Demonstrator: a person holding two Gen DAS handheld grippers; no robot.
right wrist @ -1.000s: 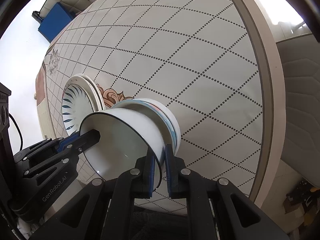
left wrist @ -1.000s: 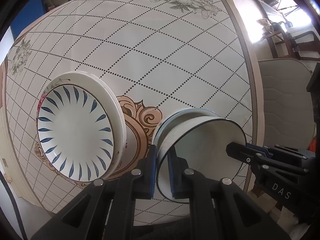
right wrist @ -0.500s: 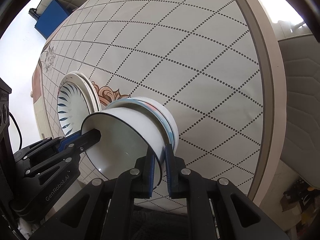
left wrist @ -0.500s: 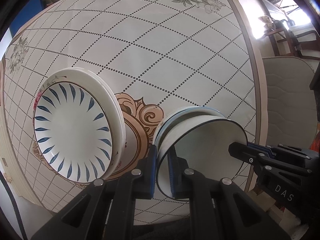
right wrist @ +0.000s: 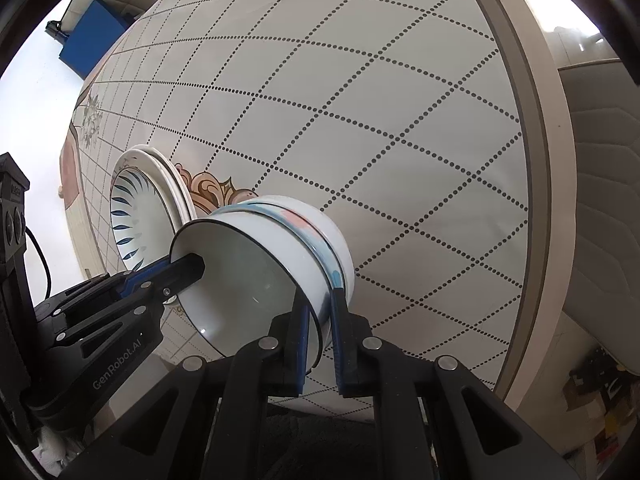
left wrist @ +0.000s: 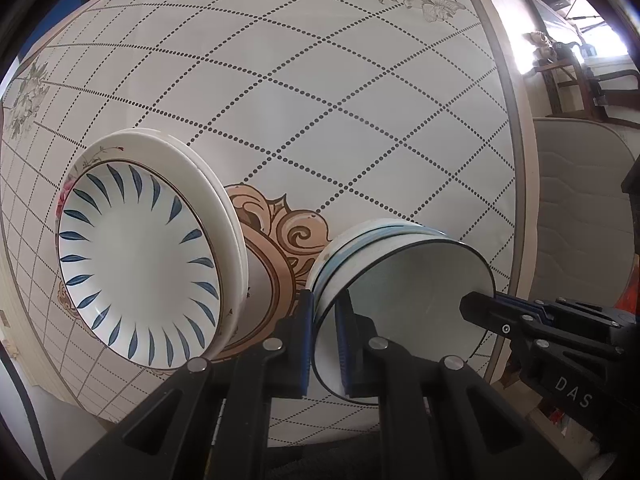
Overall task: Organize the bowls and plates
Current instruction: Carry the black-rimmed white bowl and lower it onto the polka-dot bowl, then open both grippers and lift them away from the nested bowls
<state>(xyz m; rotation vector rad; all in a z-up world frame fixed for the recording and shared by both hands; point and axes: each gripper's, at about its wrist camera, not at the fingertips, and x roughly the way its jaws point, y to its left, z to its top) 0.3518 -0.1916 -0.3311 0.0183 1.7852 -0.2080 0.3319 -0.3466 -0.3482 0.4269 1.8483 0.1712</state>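
Nearest the lens, the left tool (left wrist: 323, 332) clamps the dark rim of a white bowl (left wrist: 404, 304) on one side; the right tool (right wrist: 320, 330) clamps the opposite side. That bowl sits nested in a stack of bowls (right wrist: 320, 224) on the tabletop (left wrist: 320, 100). Just beside it stands a stack of plates (left wrist: 136, 264), blue-leafed on top. Only the left view shows chairs (left wrist: 576, 80) beyond; only the right shows a blue box (right wrist: 96, 36).

White bowl (left wrist: 404, 280) with black rim, blue-leaf plate (left wrist: 136, 264), table (left wrist: 320, 100) with dotted diamond grid
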